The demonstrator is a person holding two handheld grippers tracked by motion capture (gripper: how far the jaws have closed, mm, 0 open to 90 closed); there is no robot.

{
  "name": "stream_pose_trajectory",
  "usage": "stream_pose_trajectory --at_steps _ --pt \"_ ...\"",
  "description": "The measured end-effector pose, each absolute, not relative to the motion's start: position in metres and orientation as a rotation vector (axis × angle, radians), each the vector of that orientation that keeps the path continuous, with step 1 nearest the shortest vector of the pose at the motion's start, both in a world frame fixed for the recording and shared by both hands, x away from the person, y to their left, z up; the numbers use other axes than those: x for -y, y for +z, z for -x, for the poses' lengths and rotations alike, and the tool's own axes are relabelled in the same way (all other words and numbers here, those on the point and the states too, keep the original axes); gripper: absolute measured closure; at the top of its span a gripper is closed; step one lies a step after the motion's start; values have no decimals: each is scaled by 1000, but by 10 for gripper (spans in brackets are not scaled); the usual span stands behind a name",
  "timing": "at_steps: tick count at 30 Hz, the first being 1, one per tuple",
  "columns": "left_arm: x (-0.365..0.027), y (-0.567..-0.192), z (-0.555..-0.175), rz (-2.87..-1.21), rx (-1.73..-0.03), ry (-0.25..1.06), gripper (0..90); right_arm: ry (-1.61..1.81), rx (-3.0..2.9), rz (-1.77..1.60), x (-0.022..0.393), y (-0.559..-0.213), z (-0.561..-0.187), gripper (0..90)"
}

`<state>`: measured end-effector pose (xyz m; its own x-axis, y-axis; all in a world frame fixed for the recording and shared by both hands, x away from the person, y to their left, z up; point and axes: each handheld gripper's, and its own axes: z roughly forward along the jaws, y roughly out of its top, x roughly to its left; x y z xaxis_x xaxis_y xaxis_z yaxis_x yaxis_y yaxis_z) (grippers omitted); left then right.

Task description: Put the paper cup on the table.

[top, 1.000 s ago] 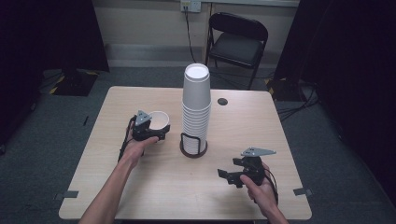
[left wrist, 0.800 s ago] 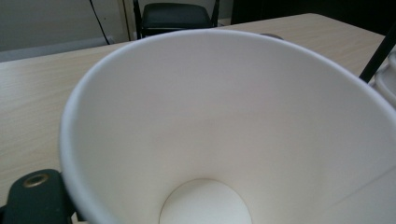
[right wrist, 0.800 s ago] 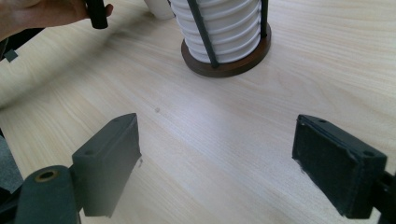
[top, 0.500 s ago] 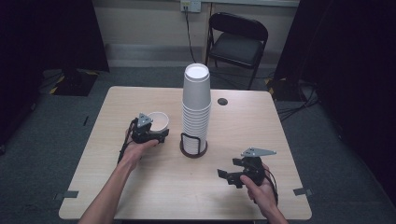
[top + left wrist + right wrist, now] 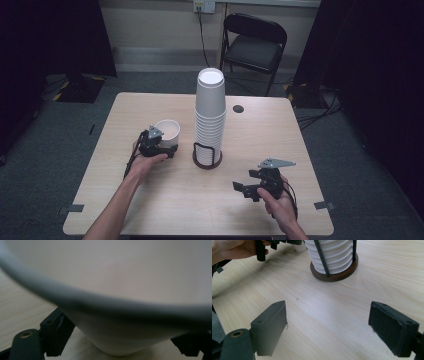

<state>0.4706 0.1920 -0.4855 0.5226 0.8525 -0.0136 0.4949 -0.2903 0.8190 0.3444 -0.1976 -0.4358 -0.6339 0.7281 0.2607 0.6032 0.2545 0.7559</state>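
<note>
A single white paper cup [image 5: 167, 130] stands upright on the wooden table [image 5: 150, 210], left of a tall stack of upside-down white cups [image 5: 210, 112] in a dark round holder [image 5: 207, 159]. My left gripper [image 5: 164, 146] is at the cup's near side. In the left gripper view the cup [image 5: 120, 290] sits between the wide-spread jaws of the left gripper [image 5: 122, 340], which looks open. My right gripper [image 5: 246, 182] hovers low over the table's front right, open and holding nothing. In the right gripper view the right gripper [image 5: 328, 327] faces the stack [image 5: 332, 255].
A small dark disc [image 5: 238, 108] lies on the table behind the stack. A black folding chair [image 5: 252, 42] stands beyond the far edge. Bare tabletop spreads between the grippers and along the front edge.
My left gripper has slid slightly back toward the person while the cup stays roughly in place. The right gripper has not moved.
</note>
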Motion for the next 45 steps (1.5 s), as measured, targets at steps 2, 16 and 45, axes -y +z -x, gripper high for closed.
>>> stream_pose_trajectory --at_steps 2,16,45 --pt "-194 -481 -467 -1955 -1102 565 158 1329 -2372 -1267 197 -435 -344 148" --pt "-217 -481 -445 -1952 -1107 570 159 1334 -2365 -1269 199 -434 -343 148" --pt "-214 -434 -357 -1839 -984 556 158 1319 -2330 -1306 205 -436 -345 153"
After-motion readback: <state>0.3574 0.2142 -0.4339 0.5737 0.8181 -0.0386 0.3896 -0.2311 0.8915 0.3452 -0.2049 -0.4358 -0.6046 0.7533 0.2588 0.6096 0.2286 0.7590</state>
